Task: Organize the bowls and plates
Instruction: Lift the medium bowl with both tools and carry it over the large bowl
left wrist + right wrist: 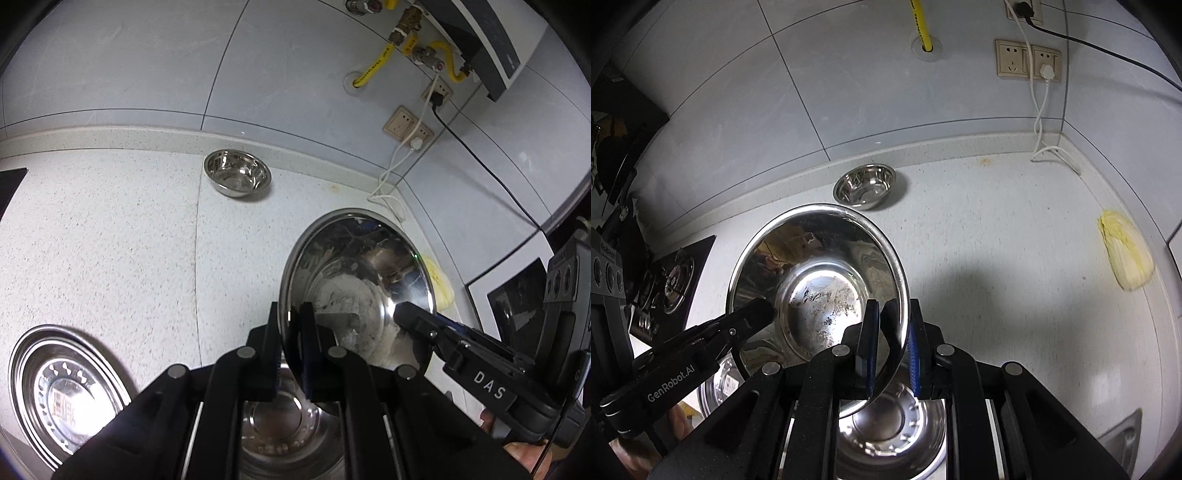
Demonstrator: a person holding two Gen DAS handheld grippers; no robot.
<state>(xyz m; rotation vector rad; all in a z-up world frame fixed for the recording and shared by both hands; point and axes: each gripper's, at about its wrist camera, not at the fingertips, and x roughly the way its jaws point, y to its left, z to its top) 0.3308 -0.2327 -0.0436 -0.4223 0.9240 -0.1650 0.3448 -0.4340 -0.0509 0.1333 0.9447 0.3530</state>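
Observation:
A large steel bowl (354,280) is held tilted above the counter by both grippers. My left gripper (290,347) is shut on its left rim. My right gripper (892,343) is shut on its right rim; the bowl also shows in the right wrist view (816,273). Another steel bowl (284,417) sits on the counter right below it, also in the right wrist view (890,421). A small steel bowl (237,172) stands by the back wall, also in the right wrist view (866,185). A steel plate (62,391) lies at front left.
A yellow-white cabbage piece (1126,254) lies on the counter at right. A gas hob (665,284) is at far left. White and black cables (1039,110) hang from wall sockets into the corner. A sink edge (1123,432) shows at lower right.

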